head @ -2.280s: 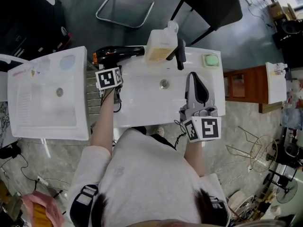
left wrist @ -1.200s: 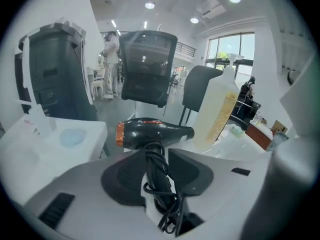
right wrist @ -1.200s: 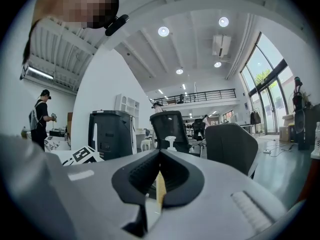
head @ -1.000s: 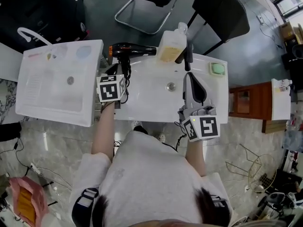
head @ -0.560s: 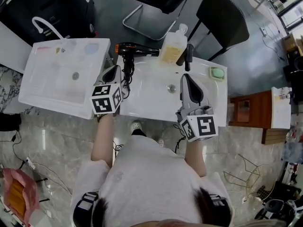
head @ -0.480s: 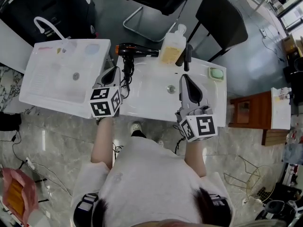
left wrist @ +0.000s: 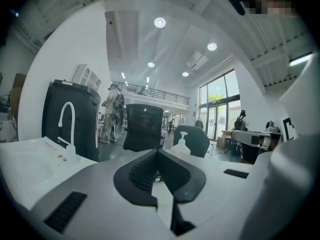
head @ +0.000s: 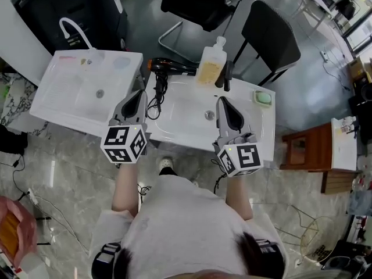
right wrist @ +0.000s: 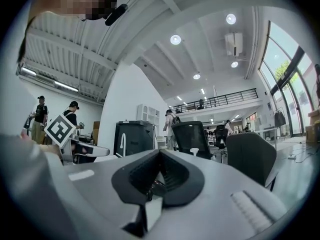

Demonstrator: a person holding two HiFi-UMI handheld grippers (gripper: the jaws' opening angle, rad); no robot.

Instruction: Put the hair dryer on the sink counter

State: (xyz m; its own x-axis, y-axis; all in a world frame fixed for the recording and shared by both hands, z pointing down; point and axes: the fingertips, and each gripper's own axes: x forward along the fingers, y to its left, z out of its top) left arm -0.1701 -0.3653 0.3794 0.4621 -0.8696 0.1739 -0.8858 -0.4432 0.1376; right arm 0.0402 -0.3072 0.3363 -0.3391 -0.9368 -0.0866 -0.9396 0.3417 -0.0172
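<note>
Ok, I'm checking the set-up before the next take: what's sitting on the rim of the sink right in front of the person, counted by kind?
Hair dryer: 1
Pump bottle: 1
Faucet: 1
Green soap dish: 1
Total: 4

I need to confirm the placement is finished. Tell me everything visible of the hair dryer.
The hair dryer is black, plastic-looking, with an orange rear end. It lies on its side at the back left corner of the sink counter, barrel pointing toward the soap bottle. Its handle points toward the person, and its black cord trails in loops near the counter's left edge. The left gripper and right gripper are both off it.
</note>
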